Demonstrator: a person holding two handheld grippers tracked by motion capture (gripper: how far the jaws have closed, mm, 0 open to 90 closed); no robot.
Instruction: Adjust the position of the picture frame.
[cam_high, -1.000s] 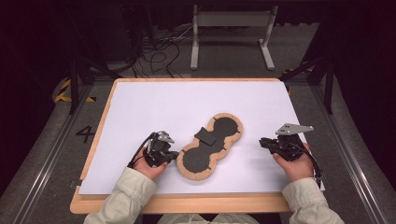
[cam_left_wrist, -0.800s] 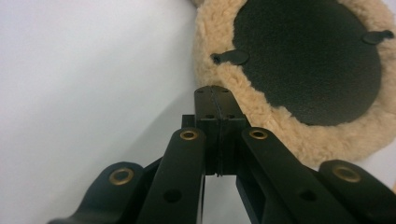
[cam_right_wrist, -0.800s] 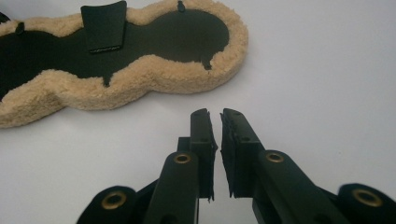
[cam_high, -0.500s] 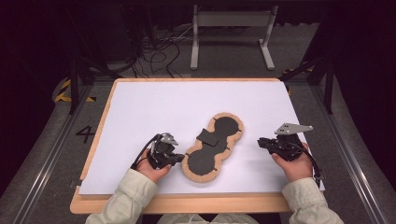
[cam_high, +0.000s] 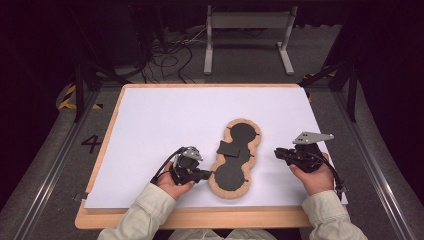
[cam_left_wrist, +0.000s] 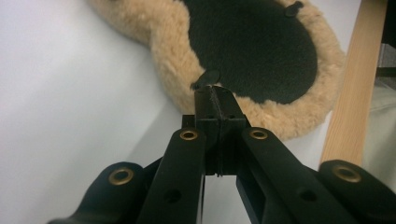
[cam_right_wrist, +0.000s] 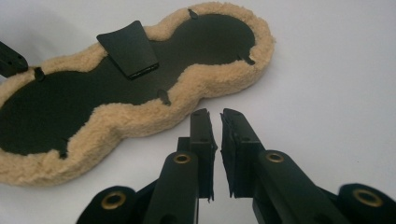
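Near the front edge of the white-covered worktop (cam_high: 165, 115), slightly right of its middle, a peanut-shaped pad of tan fleece with a black inner face (cam_high: 235, 157) is laid flat, its long axis running from the front edge obliquely toward the back right. A small black flap (cam_high: 228, 148) is seen on its narrow waist. The left gripper (cam_high: 206, 175) is held against the pad's front lobe on its left side; in the left gripper view its jaws are pressed fully together, with their tips (cam_left_wrist: 215, 93) touching the fleece rim right by a small black tab (cam_left_wrist: 205, 78), and nothing is seen clamped between them. The right gripper (cam_high: 278, 153) is held low over the worktop just right of the pad, clear of it, its jaws all but closed with only a thin slit between them and nothing in it (cam_right_wrist: 219, 119).
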